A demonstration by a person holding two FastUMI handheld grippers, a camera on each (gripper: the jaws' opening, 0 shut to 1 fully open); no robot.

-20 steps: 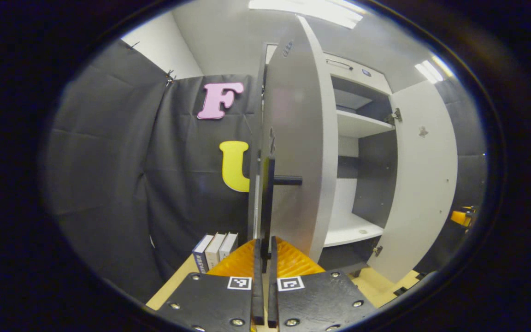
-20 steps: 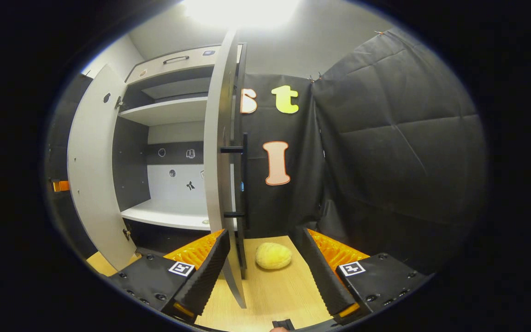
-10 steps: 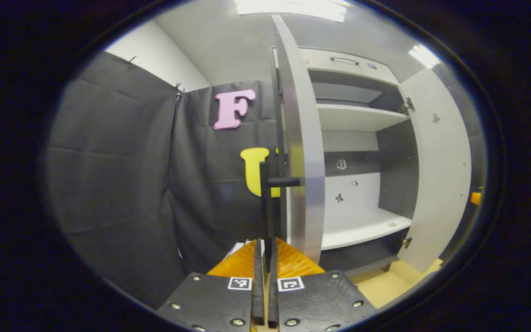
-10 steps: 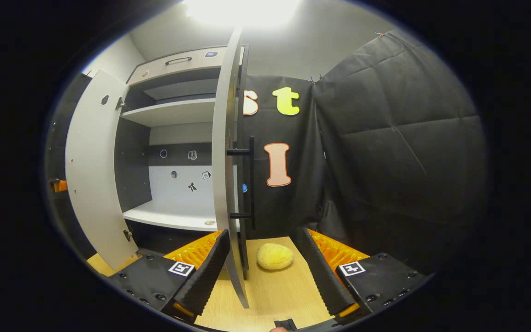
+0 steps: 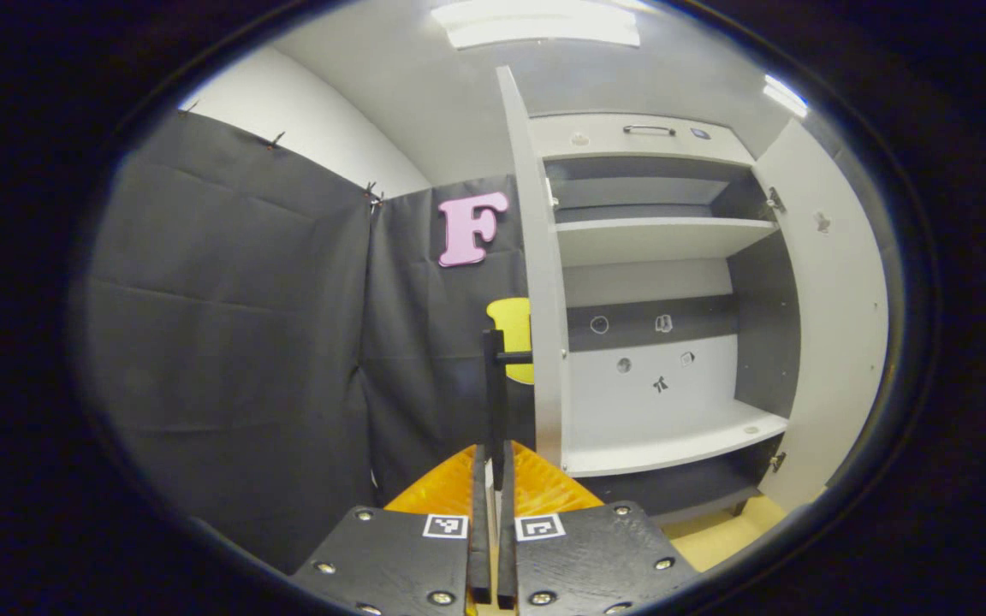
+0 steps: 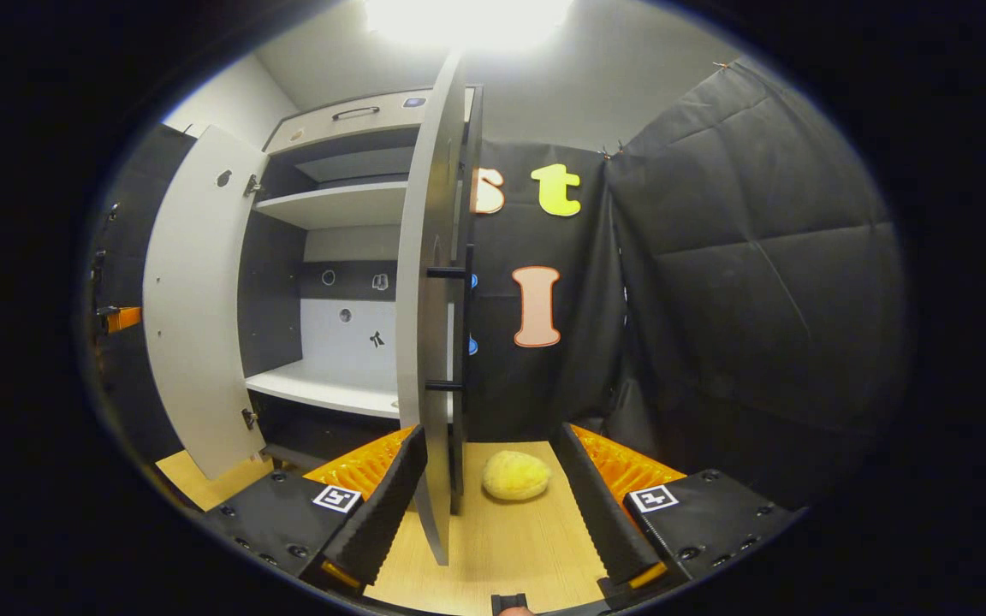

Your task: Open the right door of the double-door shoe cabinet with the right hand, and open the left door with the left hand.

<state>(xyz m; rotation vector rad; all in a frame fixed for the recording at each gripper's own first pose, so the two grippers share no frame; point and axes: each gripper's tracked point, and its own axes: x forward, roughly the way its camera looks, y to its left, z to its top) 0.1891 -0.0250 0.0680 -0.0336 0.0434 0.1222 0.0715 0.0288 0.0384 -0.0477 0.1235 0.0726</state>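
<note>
With both doors swung wide, the left gripper is clamped on the left door's handle, lower centre. Right gripper gapes wide, holding nothing, right door edge between its fingers. Task looks nearly complete; next: release the handle and withdraw.

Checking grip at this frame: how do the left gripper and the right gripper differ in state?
The left gripper is shut on the black bar handle of the grey left door; the right gripper is open. The left clamps its handle; the right merely straddles the grey right door, unclamped. Shared: both doors stand open.
</note>
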